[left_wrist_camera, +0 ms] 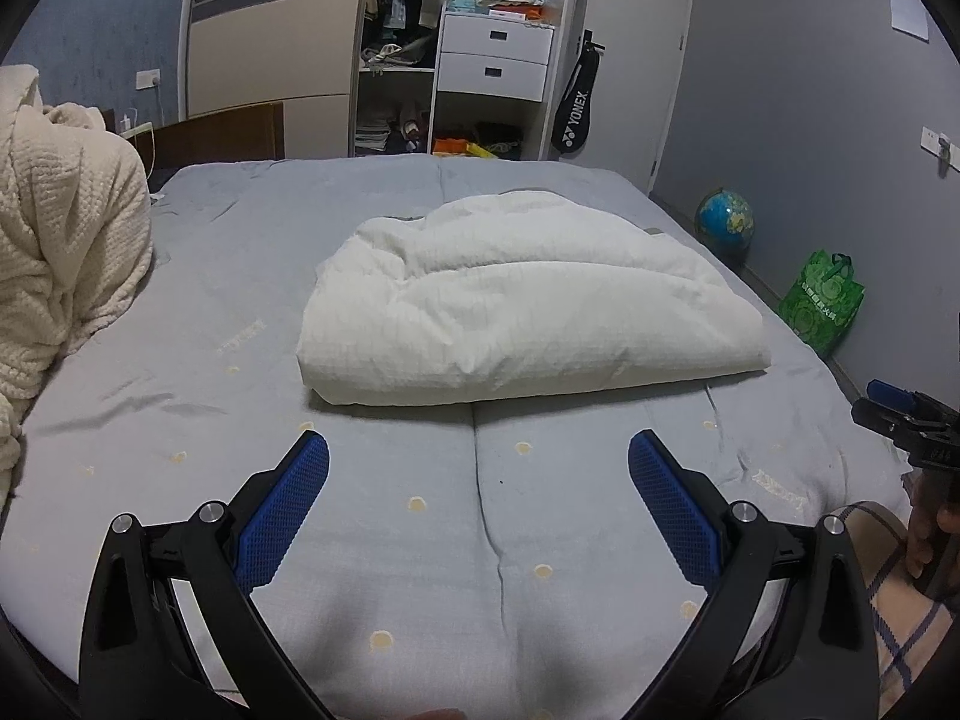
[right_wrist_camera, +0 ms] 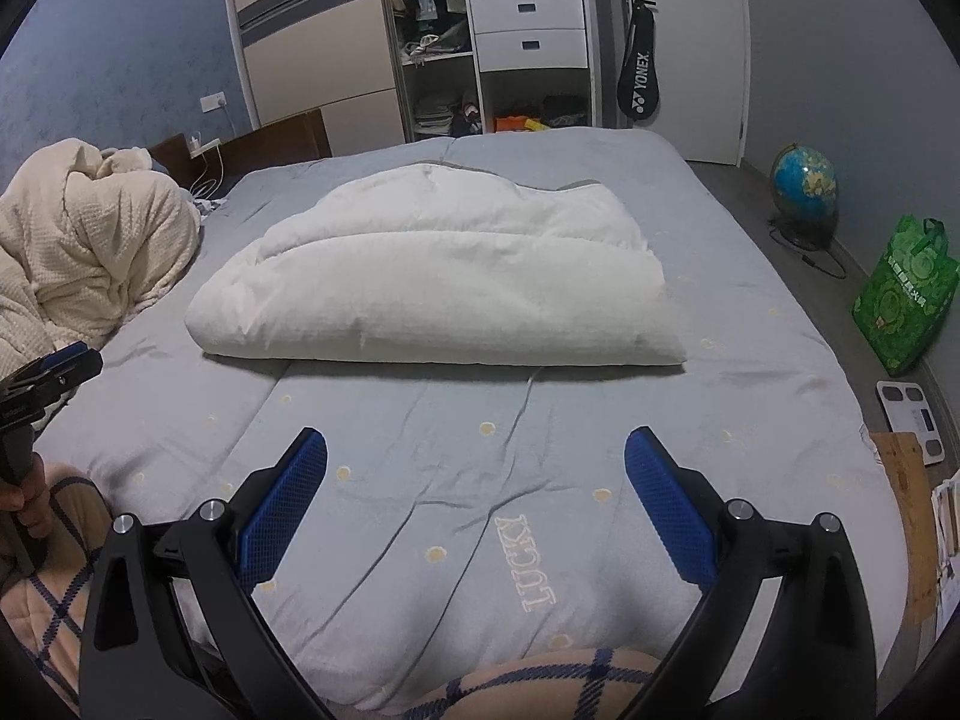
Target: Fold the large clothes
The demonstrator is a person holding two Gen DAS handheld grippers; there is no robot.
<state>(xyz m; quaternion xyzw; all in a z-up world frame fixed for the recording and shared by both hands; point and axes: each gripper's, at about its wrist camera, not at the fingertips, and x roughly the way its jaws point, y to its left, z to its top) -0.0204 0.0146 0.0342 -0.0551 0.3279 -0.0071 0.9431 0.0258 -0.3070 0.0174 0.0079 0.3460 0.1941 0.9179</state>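
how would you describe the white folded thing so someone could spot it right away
Start at the grey-blue bed. The white quilt lies folded in its middle, smooth and puffy. The cream blanket heaped at the left edge is waffle-textured and crumpled.

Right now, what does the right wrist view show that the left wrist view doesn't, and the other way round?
Only the right wrist view shows the white bathroom scale on the floor and the LUCKY lettering on the bed cover. Only the left wrist view shows the white paper stuck on the grey wall. Both show the folded white quilt on the bed, the cream blanket, the globe, the green bag, and an open left gripper and right gripper, each holding nothing.
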